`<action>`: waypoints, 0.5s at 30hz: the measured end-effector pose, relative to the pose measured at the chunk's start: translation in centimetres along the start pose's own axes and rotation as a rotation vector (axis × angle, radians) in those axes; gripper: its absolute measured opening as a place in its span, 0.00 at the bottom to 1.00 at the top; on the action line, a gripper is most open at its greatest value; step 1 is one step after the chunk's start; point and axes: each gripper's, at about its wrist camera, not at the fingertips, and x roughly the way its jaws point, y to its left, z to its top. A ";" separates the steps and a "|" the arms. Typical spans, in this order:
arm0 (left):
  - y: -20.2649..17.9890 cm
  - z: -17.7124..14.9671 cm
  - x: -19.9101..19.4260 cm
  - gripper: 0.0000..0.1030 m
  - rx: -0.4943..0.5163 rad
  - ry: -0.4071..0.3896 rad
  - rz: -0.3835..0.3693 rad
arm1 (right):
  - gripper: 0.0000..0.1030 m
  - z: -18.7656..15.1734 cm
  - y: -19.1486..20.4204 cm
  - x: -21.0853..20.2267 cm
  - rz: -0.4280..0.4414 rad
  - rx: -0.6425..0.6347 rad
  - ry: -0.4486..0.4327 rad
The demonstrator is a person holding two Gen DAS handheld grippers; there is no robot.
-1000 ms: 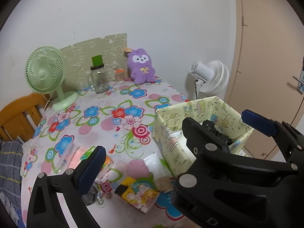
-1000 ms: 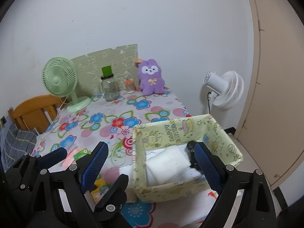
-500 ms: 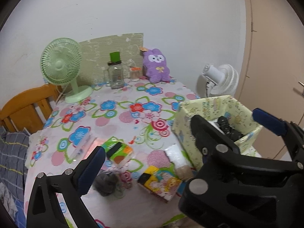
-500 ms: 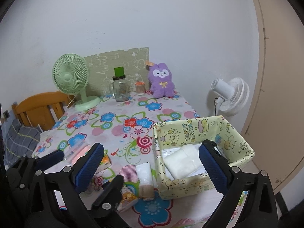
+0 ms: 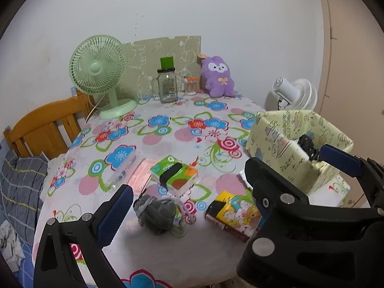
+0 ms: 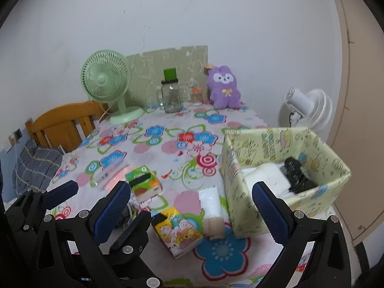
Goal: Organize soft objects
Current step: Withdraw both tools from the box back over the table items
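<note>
Pouf (image 5: 154, 212) of grey mesh lies near the bench (image 5: 168, 129) front edge, between your left claw (image 5: 223, 187) fingers; that claw gapes wide, empty. Tissue packs (image 5: 174, 176) and a yellow carton (image 5: 234, 212) crowd it. Your right claw (image 6: 192, 210), also spread and empty, straddles the patterned box (image 6: 319, 141) holding white cloths (image 6: 266, 176).

Table (image 5: 168, 252), floral cloth, carries all items.
Far edge: green fan (image 5: 100, 76) left, jar (image 5: 167, 86) centre, small orange-lid jar (image 5: 191, 86) just beside it, purple plush (image 5: 218, 76) right.
Right side: yellow box (image 6: 276, 184).
Middle: green tissue pack (image 5: 175, 175), clear case (image 5: 124, 170) to its left.
Near edge: grey pouf (image 5: 156, 212), yellow tissue pack (image 5: 234, 212) to its right, white roll (image 6: 211, 204) beside box.
</note>
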 end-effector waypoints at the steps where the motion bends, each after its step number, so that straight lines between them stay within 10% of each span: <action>1: 0.2 -0.3 0.2 1.00 -0.002 0.008 -0.004 | 0.99 -0.2 0.1 0.2 0.004 0.000 0.008; 15: 1.9 -3.1 3.0 1.00 -0.045 0.064 -0.015 | 0.83 -3.1 0.5 3.2 -0.006 -0.010 0.074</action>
